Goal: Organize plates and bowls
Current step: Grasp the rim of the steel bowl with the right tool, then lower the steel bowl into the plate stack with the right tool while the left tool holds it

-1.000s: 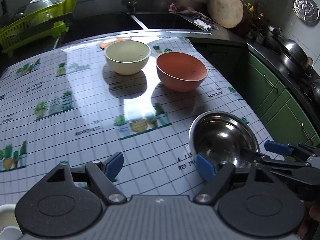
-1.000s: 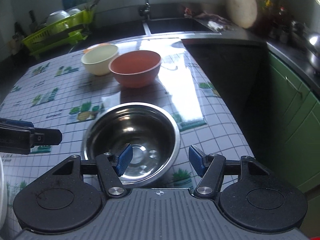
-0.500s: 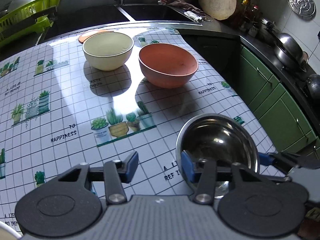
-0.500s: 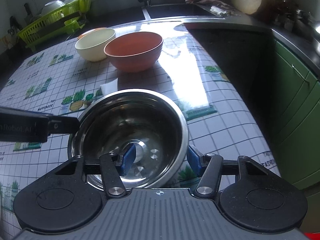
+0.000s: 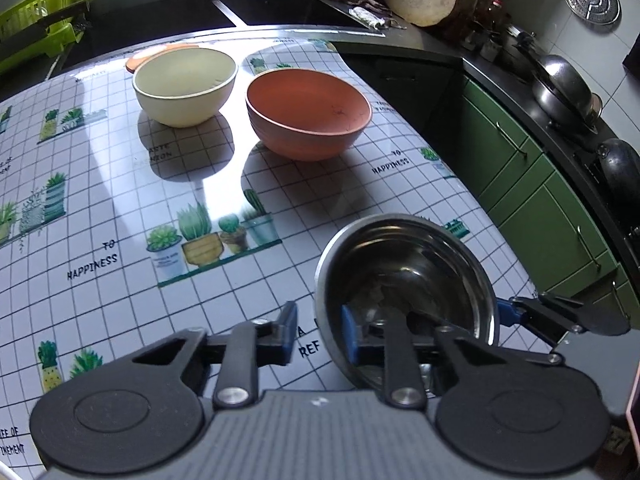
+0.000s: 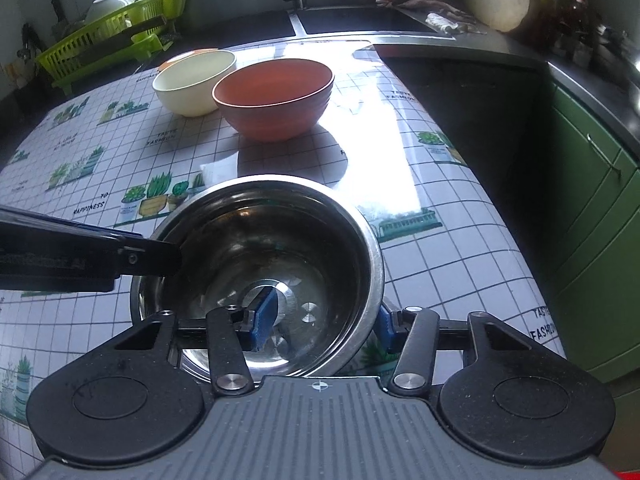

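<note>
A steel bowl [image 5: 404, 276] sits near the table's right edge and fills the near middle of the right wrist view [image 6: 264, 240]. My left gripper [image 5: 318, 334] straddles its left rim, one finger inside, one outside, with a gap still showing. My right gripper [image 6: 324, 322] straddles its near right rim the same way, fingers apart. An orange bowl [image 5: 306, 114] and a cream bowl [image 5: 184, 86] stand further back; both also show in the right wrist view, the orange bowl [image 6: 276, 98] and the cream bowl [image 6: 194, 80].
An orange plate [image 5: 138, 60] lies behind the cream bowl. A green dish rack [image 6: 108, 42] with white dishes stands back left by the sink [image 6: 360, 20]. Green cabinets [image 5: 540, 184] and a stove with pots [image 5: 560, 88] run along the right.
Both grippers have moved in onto the steel bowl's rim and narrowed. The left gripper shifted right, so its right finger is now inside the bowl.
</note>
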The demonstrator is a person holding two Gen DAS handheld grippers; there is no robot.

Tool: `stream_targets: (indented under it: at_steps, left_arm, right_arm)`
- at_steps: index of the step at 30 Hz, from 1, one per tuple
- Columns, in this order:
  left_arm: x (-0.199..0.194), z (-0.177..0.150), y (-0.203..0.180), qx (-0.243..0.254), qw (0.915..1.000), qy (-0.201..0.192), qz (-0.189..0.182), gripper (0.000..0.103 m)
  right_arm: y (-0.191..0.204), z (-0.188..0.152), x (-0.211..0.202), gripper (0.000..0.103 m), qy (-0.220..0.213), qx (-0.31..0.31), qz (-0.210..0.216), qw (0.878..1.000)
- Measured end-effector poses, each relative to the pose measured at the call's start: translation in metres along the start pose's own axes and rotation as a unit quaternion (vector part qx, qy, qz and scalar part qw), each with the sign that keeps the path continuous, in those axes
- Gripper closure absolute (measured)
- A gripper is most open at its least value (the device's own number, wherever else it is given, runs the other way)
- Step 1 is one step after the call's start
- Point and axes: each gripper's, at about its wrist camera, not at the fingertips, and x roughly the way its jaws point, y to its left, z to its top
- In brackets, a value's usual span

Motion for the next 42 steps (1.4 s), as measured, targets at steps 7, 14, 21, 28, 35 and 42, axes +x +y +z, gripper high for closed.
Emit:
stream_targets:
  at_steps: [7,14,21,28,35,42]
  left_arm:
    - [-0.003,-0.006,-0.006,0.015,0.9997,-0.003,0.019,0.092]
    - [-0.021,-0.016,-0.006,0.017,0.9992,-0.015,0.033,0.092]
    - [-0.054,-0.036,0.003,0.002,0.9982,-0.028,0.053,0.092]
    - [-0.096,-0.065,0.021,-0.026,0.9952,-0.047,0.082,0.092]
    - [-0.136,-0.101,0.05,-0.075,0.9884,-0.061,0.117,0.091]
    - [-0.173,-0.138,0.083,-0.127,0.9763,-0.076,0.158,0.091]
  right_arm:
    - [0.002,-0.002,-0.003,0.058,0.0,-0.007,0.002,1.0]
    - [0.009,-0.008,-0.014,0.059,-0.003,-0.013,0.009,1.0]
    - [0.029,-0.014,-0.034,0.059,-0.007,-0.039,0.023,0.999]
    - [0.061,-0.021,-0.062,0.059,-0.016,-0.084,0.047,0.995]
    - [0.104,-0.028,-0.086,0.059,-0.027,-0.132,0.091,0.987]
    - [0.154,-0.041,-0.104,0.058,-0.037,-0.188,0.135,0.972]
